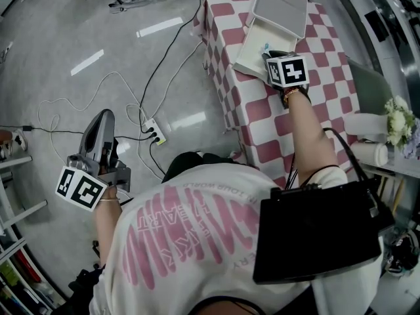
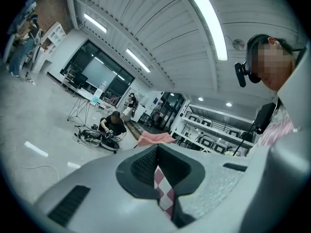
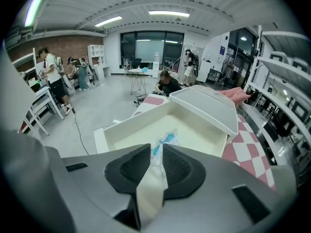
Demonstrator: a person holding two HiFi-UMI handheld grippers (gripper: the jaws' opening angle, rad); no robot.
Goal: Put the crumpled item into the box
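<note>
A white box (image 1: 257,43) with its lid (image 1: 283,5) swung back stands on the pink-and-white checkered table (image 1: 262,126). My right gripper (image 1: 268,52) reaches over the box's near rim, its marker cube hiding most of the jaws from above. In the right gripper view the right gripper (image 3: 155,155) is shut on the crumpled item (image 3: 163,141), a white and blue wrapper that sticks out past the pads over the box's inside (image 3: 199,135). My left gripper (image 1: 102,118) hangs over the floor left of the table, shut with nothing in it (image 2: 156,152).
A power strip (image 1: 155,133) and loose cables lie on the floor beside the table. A black bag (image 1: 318,231) hangs at the person's right side. White flowers (image 1: 398,120) stand at the far right, a shelf frame (image 1: 16,209) at the left. Other people are far off.
</note>
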